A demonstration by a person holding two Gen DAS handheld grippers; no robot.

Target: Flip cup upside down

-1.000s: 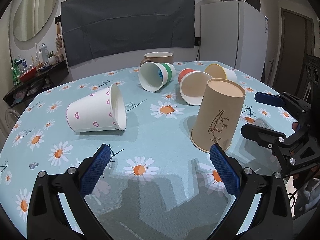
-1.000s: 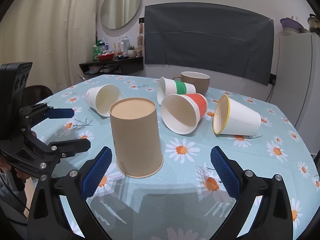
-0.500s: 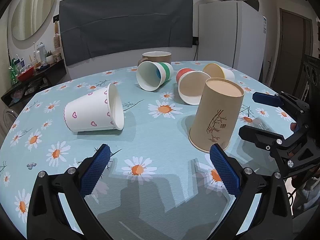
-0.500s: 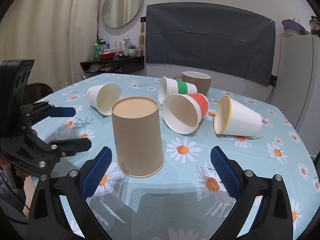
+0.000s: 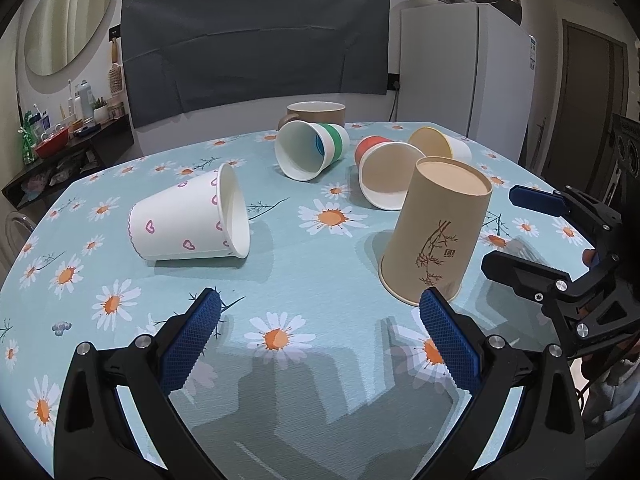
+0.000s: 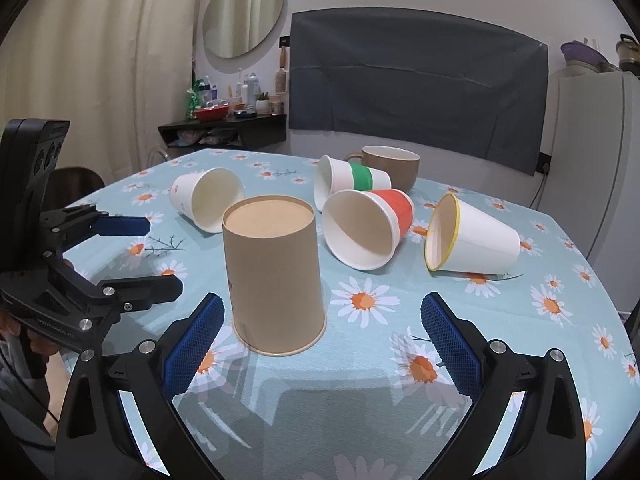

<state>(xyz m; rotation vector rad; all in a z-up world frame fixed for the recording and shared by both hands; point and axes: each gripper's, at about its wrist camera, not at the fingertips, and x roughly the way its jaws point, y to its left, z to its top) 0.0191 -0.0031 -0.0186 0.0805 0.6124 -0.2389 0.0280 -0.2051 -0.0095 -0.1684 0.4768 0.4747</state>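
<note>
A tall brown paper cup stands upside down on the daisy tablecloth. A white cup with pink hearts lies on its side to the left. A green-banded cup, a red-banded cup and a yellow-rimmed cup also lie on their sides. My left gripper is open and empty, near the table's front. My right gripper is open and empty, just behind the brown cup.
A brown ceramic mug stands upright at the table's far side. A fridge stands behind the table on the right, a cluttered shelf on the left. The table edge curves off on the right.
Both grippers have drawn back slightly and stay open. The cups have not moved.
</note>
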